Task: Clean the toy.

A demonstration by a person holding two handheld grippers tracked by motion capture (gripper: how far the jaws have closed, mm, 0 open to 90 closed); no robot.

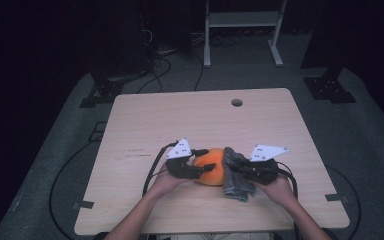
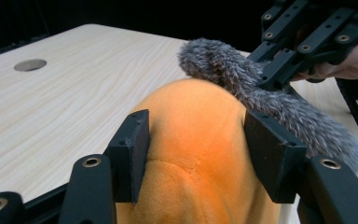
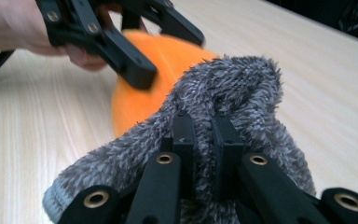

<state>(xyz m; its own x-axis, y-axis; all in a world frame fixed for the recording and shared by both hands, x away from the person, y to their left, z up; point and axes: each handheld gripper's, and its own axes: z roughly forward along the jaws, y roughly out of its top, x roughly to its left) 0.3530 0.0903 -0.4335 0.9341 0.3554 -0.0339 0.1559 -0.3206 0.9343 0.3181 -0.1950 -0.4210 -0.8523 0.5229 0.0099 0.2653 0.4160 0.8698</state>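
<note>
An orange plush ball (image 1: 210, 169) lies on the wooden table (image 1: 145, 120) near its front edge. My left gripper (image 1: 201, 169) comes at it from the left, and in the left gripper view its two pads (image 2: 133, 144) press on the sides of the orange plush ball (image 2: 191, 116), which bulges between them. A grey fuzzy cloth (image 1: 236, 176) drapes over the ball's right side. My right gripper (image 1: 232, 169) is shut on this grey cloth (image 3: 233, 88), its jaws (image 3: 203, 135) nearly together and buried in the pile. The left gripper (image 3: 165, 53) sits across the ball (image 3: 130, 102) beyond.
A round hole (image 1: 236, 102) sits in the table's far part. Both forearms come in over the front edge. Cables trail from each gripper. On the floor behind stand a white frame (image 1: 242, 20) and dark stands with cables.
</note>
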